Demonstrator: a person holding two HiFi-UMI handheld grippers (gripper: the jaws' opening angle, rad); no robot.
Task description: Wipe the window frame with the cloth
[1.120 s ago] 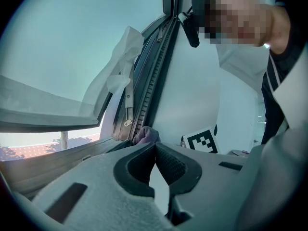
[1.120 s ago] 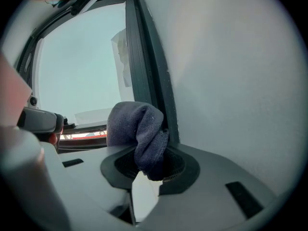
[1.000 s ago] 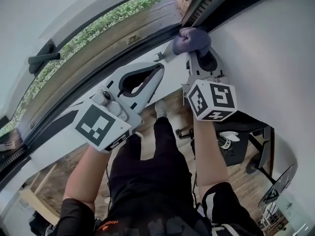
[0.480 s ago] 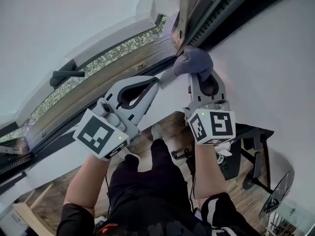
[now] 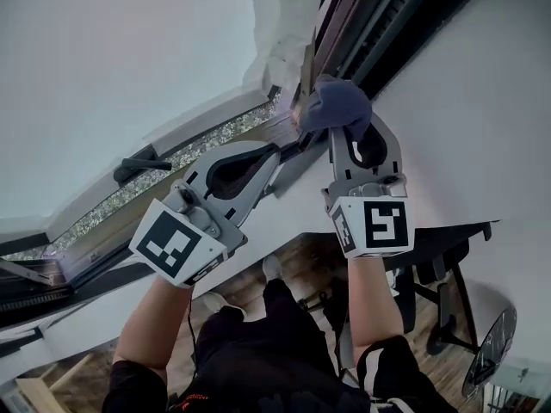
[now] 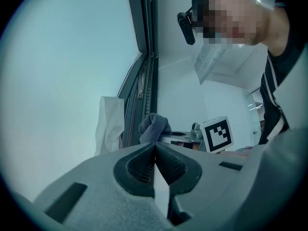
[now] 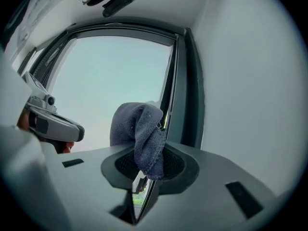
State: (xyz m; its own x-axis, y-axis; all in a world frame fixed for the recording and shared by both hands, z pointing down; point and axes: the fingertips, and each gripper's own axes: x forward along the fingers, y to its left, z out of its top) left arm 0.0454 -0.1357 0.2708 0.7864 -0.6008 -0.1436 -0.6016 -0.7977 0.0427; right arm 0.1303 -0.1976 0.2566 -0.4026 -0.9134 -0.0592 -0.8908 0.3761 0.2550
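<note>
My right gripper (image 5: 343,132) is shut on a dark blue cloth (image 5: 337,103), which presses against the dark window frame (image 5: 362,37) at its vertical edge. In the right gripper view the cloth (image 7: 139,134) bulges out of the jaws beside the frame (image 7: 185,95). My left gripper (image 5: 277,149) is shut with nothing in it and hangs just left of the cloth, near the frame's lower rail (image 5: 215,140). The left gripper view shows the cloth (image 6: 154,127) and the frame (image 6: 147,57) ahead of the closed jaws.
A window handle (image 5: 142,166) sticks out on the sash at left. A white curtain or sheet (image 5: 280,24) hangs by the frame. A white wall (image 5: 482,127) lies to the right. Below are a desk (image 5: 448,235) and the person's legs (image 5: 267,351).
The right gripper has slid the cloth along the frame, up its vertical edge. The left gripper stayed shut and moved with it. The head view has tilted up, showing more sky.
</note>
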